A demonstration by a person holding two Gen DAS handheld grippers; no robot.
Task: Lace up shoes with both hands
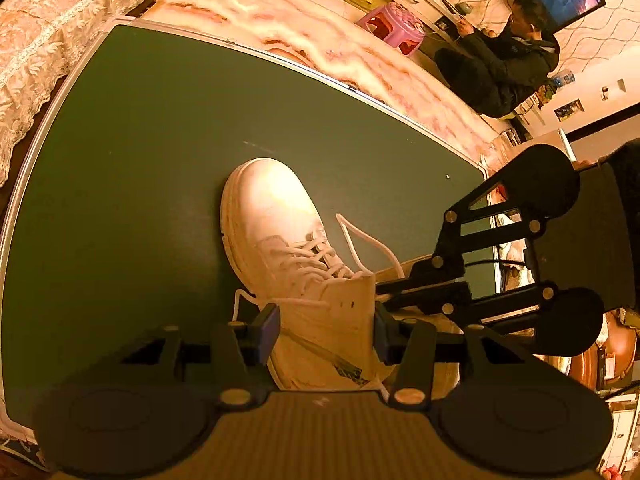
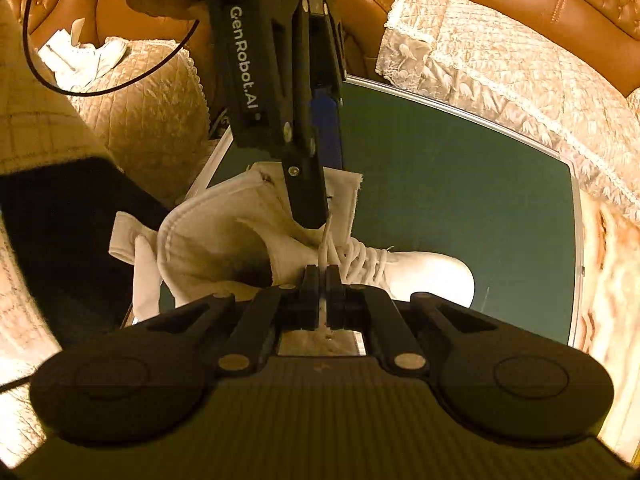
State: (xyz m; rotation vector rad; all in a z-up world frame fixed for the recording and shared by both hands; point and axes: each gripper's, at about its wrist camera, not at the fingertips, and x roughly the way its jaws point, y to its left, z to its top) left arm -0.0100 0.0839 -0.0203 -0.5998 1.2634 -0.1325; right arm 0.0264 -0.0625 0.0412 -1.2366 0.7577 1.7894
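A white high-top shoe [image 1: 272,208] lies on a green board [image 1: 140,140], toe pointing away in the left wrist view. My left gripper [image 1: 324,326] is closed on the shoe's ankle upper, a blue pad [image 1: 268,320] pressed on each side. My right gripper [image 1: 382,290] comes in from the right beside the collar. In the right wrist view the right gripper [image 2: 323,276] is shut on a white lace [image 2: 325,240] that rises from between its tips beside the laced eyelets. The left gripper [image 2: 320,200] reaches down onto the shoe [image 2: 432,276] from above.
The board's [image 2: 460,200] metal rim borders a marbled floor. A person in dark clothes [image 1: 508,68] sits at the back right near a pink stool [image 1: 394,24]. Lace-covered sofa cushions [image 2: 500,64] lie behind. A second white shoe [image 2: 80,60] and a black cable [image 2: 120,84] rest on a cushion.
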